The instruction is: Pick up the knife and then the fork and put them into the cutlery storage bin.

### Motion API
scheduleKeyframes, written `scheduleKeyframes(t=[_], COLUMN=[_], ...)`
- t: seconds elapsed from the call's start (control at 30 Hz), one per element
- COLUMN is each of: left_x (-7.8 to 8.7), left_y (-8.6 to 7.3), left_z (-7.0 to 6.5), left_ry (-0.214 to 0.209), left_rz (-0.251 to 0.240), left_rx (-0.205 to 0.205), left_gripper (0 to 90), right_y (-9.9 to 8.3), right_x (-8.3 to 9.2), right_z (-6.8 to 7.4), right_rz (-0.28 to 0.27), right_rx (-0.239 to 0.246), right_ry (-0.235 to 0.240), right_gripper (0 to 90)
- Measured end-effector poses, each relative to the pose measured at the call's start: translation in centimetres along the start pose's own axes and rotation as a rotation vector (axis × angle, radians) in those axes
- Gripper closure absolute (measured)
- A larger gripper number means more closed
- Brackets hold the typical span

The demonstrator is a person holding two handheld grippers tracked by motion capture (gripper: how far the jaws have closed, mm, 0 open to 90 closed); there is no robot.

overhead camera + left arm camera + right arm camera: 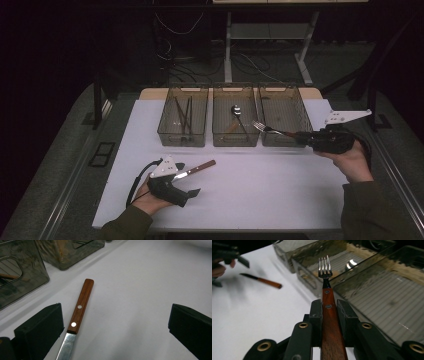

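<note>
At the far side of the white tabletop (260, 195) three clear smoky plastic bins stand in a row, side by side. The left bin (183, 135) holds a few dark slim sticks, likely chopsticks, though they are hard to make out through the tinted wall. The middle bin (235, 137) holds a steel spoon with a wooden handle (236, 114). What lies on the ribbed floor of the right bin (284, 102) cannot be told; its near rim is partly covered by the fork.

The right gripper (329, 305), at the right of the table, has its jaws narrow and clamped on the wooden handle of a steel fork (325, 270); the handle runs straight between the two pads and the tines stick out ahead, raised over the near edge of the bins, between the middle and right ones.

The left gripper (116, 322), near the left front of the table, has its jaws spread wide. A steel knife with a riveted wooden handle (80, 307) lies flat on the tabletop between them, close beside the left-hand pad, well apart from the other; whether it touches that pad is unclear. Its blade tip is cut off at the bottom of the left gripper view.
</note>
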State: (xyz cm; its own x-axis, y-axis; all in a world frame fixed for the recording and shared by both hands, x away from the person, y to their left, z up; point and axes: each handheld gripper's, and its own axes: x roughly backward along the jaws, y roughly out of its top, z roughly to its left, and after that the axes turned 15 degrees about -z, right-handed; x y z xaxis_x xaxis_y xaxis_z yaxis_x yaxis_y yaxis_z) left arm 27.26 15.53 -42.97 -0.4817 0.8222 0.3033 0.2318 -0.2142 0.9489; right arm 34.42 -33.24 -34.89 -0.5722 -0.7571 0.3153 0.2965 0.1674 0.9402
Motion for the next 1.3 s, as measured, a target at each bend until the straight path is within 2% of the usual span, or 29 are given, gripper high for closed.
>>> scheduleKeyframes(t=[0.17,0.27,0.5,0.63,0.83,1.03,1.3], left_x=[0.0,0.0,-0.1,0.0,-0.2,-0.2,-0.2], left_y=[0.0,0.0,0.0,0.1,0.0,0.0,0.0], left_z=[0.0,0.0,-0.1,-0.1,-0.2,-0.2,-0.2], left_ry=[-0.003,-0.004,-0.008,-0.009,-0.021,-0.024,-0.028], left_rz=[-0.001,0.001,0.007,0.005,0.011,0.01,0.007], left_rx=[0.002,0.0,0.003,0.003,0.0,0.003,0.002], left_gripper=[0.0,0.0,0.0,0.0,0.0,0.0,0.0], right_y=[0.3,0.4,0.7,0.8,0.7,0.5,0.3], right_x=[0.1,0.0,-0.4,-0.8,-2.0,-3.6,-6.3], right_z=[-1.2,-2.1,-4.3,-5.4,-7.1,-8.0,-8.1], right_rz=[-0.022,-0.039,-0.056,-0.044,0.011,0.056,0.108], right_rx=[-0.011,-0.03,-0.073,-0.093,-0.122,-0.145,-0.16], right_ry=[-0.056,-0.082,-0.176,-0.245,-0.314,-0.336,-0.338], right_gripper=[75.5,75.5,75.5,75.5,75.5,75.5,75.5])
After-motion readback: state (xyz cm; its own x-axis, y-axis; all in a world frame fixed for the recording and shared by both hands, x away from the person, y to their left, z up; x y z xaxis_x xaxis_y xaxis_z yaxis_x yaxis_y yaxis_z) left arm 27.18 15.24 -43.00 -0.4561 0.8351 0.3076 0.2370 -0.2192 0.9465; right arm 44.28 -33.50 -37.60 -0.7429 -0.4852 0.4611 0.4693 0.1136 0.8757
